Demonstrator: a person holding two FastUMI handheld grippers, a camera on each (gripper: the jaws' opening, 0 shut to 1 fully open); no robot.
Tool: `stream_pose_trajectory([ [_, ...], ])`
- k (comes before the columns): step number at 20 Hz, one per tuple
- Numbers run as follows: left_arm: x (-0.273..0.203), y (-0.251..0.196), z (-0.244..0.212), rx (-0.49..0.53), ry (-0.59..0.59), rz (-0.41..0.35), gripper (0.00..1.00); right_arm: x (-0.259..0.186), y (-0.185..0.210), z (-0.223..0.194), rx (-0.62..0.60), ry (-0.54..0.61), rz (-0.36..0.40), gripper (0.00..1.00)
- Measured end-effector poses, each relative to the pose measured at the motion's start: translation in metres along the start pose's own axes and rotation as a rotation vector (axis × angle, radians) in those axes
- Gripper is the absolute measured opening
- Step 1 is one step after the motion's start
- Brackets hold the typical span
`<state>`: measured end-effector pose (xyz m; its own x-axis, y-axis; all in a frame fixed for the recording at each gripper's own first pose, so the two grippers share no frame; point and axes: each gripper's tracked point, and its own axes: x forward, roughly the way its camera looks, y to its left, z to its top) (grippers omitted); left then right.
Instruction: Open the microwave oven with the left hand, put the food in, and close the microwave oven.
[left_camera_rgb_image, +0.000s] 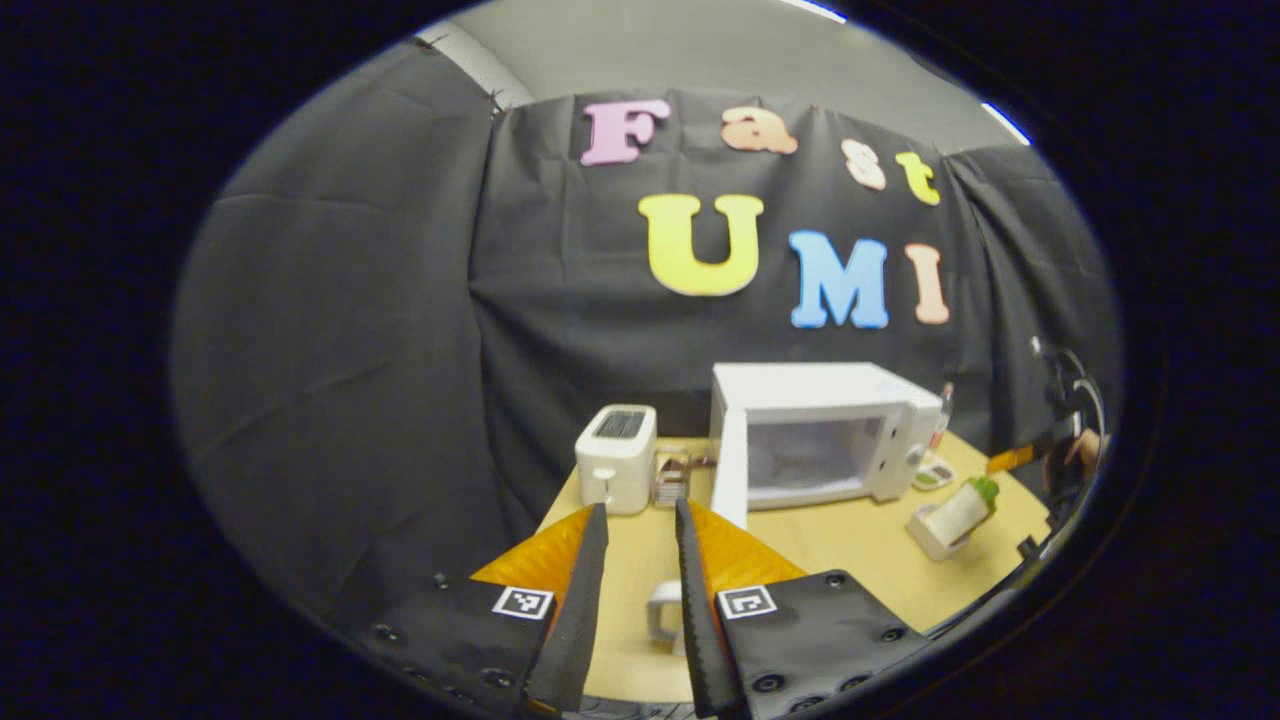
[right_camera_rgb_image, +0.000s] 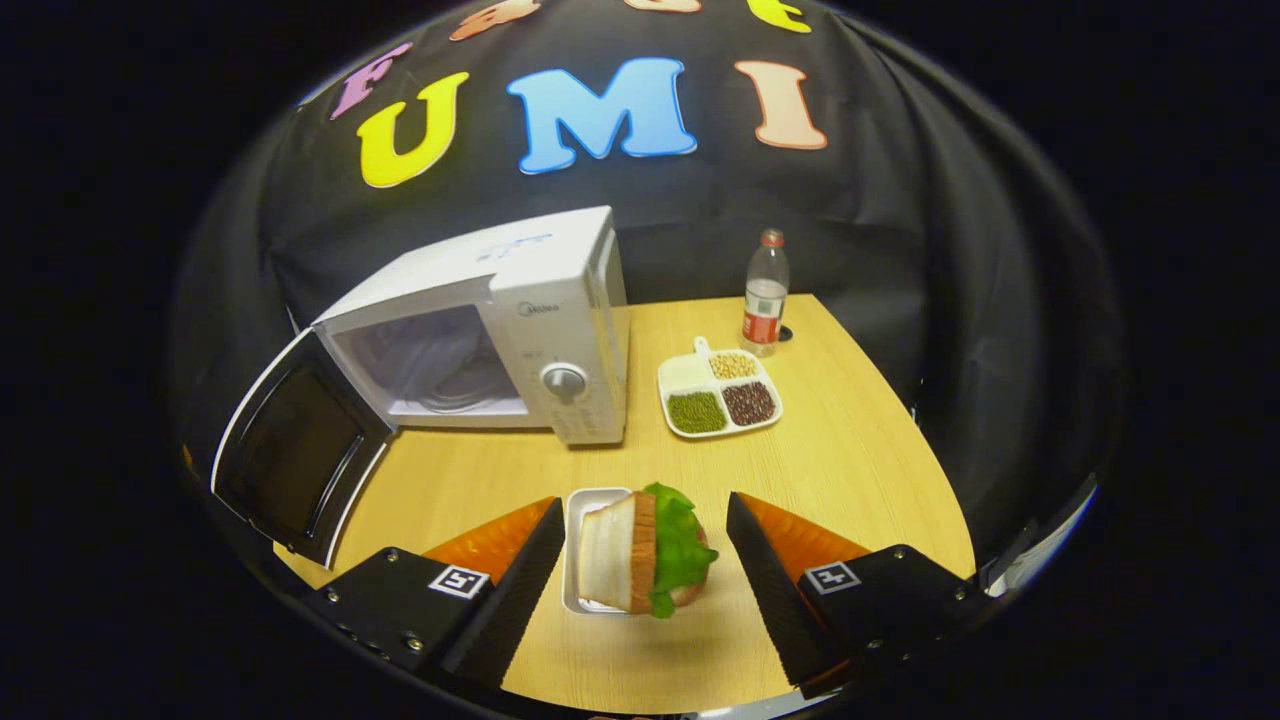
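- Two risks, larger first: microwave (right_camera_rgb_image: 480, 330), door (right_camera_rgb_image: 295, 455) swung wide, close enough to clip.
- Sandwich (right_camera_rgb_image: 648, 550) on small tray (right_camera_rgb_image: 585, 500), between wide-open right gripper (right_camera_rgb_image: 645, 560) fingers, untouched; likely to topple if squeezed off-centre.
- Left gripper (left_camera_rgb_image: 640, 560): narrowly open, empty.

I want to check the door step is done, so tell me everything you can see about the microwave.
The microwave is a white box, plastic-looking, standing upright on the wooden table before the black cloth wall. Its door, white-framed with a dark window, is swung wide open on the left hinge. The cavity looks pale and holds no food. A round knob sits on the right control panel. The sandwich lies on its tray in front, apart from it.
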<state>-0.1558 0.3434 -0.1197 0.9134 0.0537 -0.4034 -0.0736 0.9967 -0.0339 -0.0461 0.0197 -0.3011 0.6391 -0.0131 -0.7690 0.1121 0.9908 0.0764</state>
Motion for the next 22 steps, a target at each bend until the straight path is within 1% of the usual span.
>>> stream_pose_trajectory([
  [1,0.008,-0.024,0.028,-0.019,-0.057,-0.027,0.55,0.008,-0.003,-0.008,0.023,0.038,0.018,0.99],
  [2,0.015,-0.045,0.049,-0.020,-0.116,-0.036,0.65,0.016,-0.005,-0.015,0.050,0.064,0.036,0.99],
  [3,0.021,-0.065,0.065,-0.007,-0.162,-0.042,0.75,0.023,-0.007,-0.022,0.078,0.091,0.052,0.99],
  [5,0.041,-0.106,0.083,0.018,-0.219,-0.066,0.95,0.036,-0.006,-0.034,0.138,0.136,0.091,0.99],
  [6,0.045,-0.126,0.092,0.020,-0.240,-0.082,0.99,0.041,-0.006,-0.041,0.160,0.158,0.108,0.99],
  [8,0.054,-0.164,0.110,0.000,-0.266,-0.118,0.97,0.050,-0.002,-0.051,0.198,0.198,0.154,0.99],
  [9,0.056,-0.180,0.121,-0.016,-0.288,-0.135,0.97,0.056,-0.001,-0.057,0.213,0.221,0.169,0.95],
  [11,0.058,-0.203,0.138,-0.042,-0.320,-0.165,0.94,0.062,0.005,-0.063,0.250,0.251,0.213,0.95],
  [12,0.060,-0.210,0.140,-0.043,-0.322,-0.171,0.96,0.063,0.007,-0.063,0.266,0.256,0.230,0.95],
  [14,0.061,-0.216,0.141,-0.023,-0.327,-0.168,0.99,0.063,0.012,-0.062,0.314,0.275,0.269,0.80],
  [15,0.061,-0.219,0.139,-0.013,-0.322,-0.165,0.99,0.064,0.017,-0.062,0.348,0.287,0.299,0.67],
  [16,0.060,-0.221,0.135,-0.005,-0.314,-0.162,0.99,0.065,0.018,-0.061,0.369,0.294,0.305,0.58],
  [17,0.059,-0.223,0.132,-0.001,-0.305,-0.162,0.99,0.065,0.020,-0.061,0.359,0.298,0.318,0.43],
  [18,0.058,-0.223,0.128,0.001,-0.297,-0.160,0.99,0.064,0.019,-0.061,0.363,0.291,0.312,0.42],
  [19,0.057,-0.221,0.128,-0.001,-0.294,-0.160,0.99,0.060,0.019,-0.057,0.355,0.285,0.313,0.29],
  [22,0.054,-0.217,0.127,-0.006,-0.295,-0.151,0.99,0.049,0.025,-0.044,0.374,0.228,0.317,0.29],
])
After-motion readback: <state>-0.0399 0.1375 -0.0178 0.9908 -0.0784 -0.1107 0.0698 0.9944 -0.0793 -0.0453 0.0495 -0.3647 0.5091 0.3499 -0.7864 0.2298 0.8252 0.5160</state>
